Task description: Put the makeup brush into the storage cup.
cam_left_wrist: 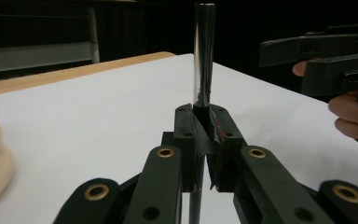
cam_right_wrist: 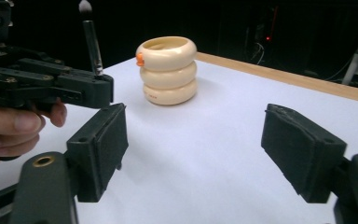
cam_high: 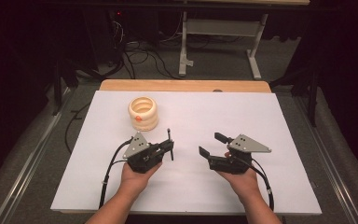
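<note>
Left gripper [cam_left_wrist: 204,135] clamped on dark rod [cam_left_wrist: 203,56] (upright), right gripper [cam_right_wrist: 193,154] jaws apart, nothing between.

High view looks forward and down over the whole tabletop [cam_high: 261,121]. Gripper views sit low, close; both share the cream holder [cam_right_wrist: 168,70].

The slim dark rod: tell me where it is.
High view, left of centre: the rod stands upright in the left gripper, nearer than the cream ringed holder.

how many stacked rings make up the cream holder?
3. The cream holder is three rings stacked bottom, middle, top, standing on the white sheet beyond the left tongs, which clamp a thin stick.
</note>
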A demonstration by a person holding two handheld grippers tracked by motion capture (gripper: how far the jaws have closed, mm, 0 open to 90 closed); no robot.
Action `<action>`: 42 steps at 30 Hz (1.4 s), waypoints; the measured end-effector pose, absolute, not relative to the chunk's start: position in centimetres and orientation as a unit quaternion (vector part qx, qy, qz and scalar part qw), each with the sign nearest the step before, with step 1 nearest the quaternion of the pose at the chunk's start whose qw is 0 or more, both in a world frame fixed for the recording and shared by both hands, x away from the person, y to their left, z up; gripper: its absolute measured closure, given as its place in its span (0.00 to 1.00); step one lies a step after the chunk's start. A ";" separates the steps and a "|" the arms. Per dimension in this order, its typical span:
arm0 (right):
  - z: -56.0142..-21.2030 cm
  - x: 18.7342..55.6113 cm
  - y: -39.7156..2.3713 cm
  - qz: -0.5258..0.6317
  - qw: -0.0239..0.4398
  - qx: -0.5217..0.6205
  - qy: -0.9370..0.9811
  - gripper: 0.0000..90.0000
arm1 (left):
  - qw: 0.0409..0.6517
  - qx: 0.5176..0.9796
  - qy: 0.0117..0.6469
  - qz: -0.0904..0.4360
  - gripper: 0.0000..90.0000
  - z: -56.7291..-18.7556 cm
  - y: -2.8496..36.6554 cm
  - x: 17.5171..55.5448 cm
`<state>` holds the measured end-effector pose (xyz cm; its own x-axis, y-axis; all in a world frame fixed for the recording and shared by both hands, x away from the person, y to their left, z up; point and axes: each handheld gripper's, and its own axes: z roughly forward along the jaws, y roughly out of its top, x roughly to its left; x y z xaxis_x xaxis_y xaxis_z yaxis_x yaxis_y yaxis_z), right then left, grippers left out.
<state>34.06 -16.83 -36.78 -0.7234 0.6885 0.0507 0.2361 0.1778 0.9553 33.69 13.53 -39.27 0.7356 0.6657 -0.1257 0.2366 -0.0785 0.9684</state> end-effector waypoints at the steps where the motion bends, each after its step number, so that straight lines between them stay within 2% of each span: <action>1: -36.7 34.0 -17.0 0.558 0.205 0.318 0.739 0.25 | 0.600 0.712 0.318 0.180 0.92 -39.2 13.7 33.7; 5: -36.7 34.1 -17.5 0.554 0.216 0.320 0.737 0.19 | 0.599 0.709 0.323 0.187 0.92 -39.0 14.3 33.9; 22: -36.7 34.3 -19.5 0.540 0.244 0.341 0.730 0.07 | 0.591 0.694 0.348 0.219 0.92 -38.2 17.1 34.5; 33: -36.8 34.4 -21.1 0.528 0.259 0.359 0.725 0.01 | 0.585 0.685 0.364 0.237 0.92 -37.6 18.8 34.7; 42: -37.0 34.3 -22.3 0.521 0.265 0.372 0.721 0.01 | 0.576 0.682 0.375 0.252 0.92 -37.4 20.0 34.8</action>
<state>34.31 -22.35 -36.99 -0.5829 0.8126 0.0053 0.2593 0.1798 0.9489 34.79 19.98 -37.41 0.5926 0.8006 -0.0882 0.2216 -0.0567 0.9735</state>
